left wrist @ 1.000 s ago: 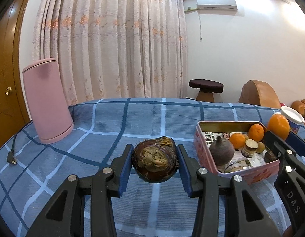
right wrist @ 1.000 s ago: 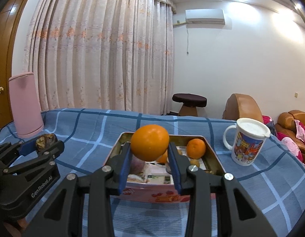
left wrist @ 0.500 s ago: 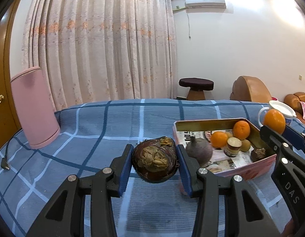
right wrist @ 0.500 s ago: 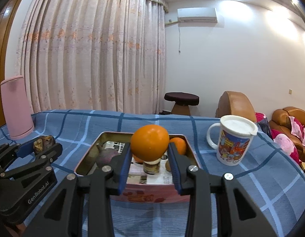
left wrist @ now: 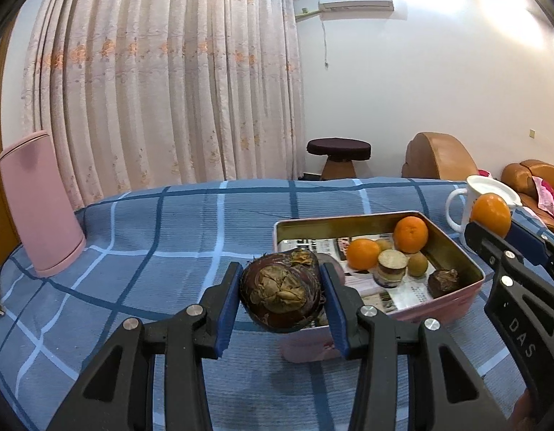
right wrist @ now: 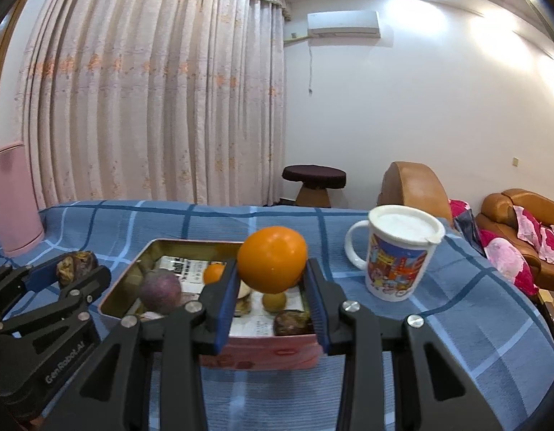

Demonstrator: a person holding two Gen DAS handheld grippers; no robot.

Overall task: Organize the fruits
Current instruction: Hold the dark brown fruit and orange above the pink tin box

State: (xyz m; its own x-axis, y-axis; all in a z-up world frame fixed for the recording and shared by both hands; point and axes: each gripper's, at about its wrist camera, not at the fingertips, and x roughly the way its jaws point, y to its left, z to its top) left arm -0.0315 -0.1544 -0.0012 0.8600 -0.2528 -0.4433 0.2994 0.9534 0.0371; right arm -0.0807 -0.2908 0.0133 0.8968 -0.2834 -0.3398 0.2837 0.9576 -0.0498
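Observation:
My left gripper (left wrist: 281, 293) is shut on a dark purple mangosteen (left wrist: 281, 293) and holds it above the blue checked cloth, at the near left corner of the pink tin box (left wrist: 456, 294). My right gripper (right wrist: 272, 276) is shut on an orange (right wrist: 272, 259) and holds it above the near edge of the tin (right wrist: 122, 289). The tin holds two oranges (left wrist: 410, 234), a small jar (left wrist: 391, 268), a kiwi (left wrist: 417, 264), a purple fruit (right wrist: 160, 291) and a dark fruit (left wrist: 443, 282). Each gripper shows in the other's view (left wrist: 499, 230) (right wrist: 75, 269).
A white printed mug (right wrist: 399, 255) with a lid stands right of the tin. A pink cylinder (left wrist: 40, 201) with a cable stands at the far left of the table. A stool (left wrist: 338, 156) and brown sofas (right wrist: 521, 222) lie beyond the table.
Both grippers have moved to the right with their fruits. The mangosteen now hangs at the tin's near left corner; the orange is over the tin's near edge.

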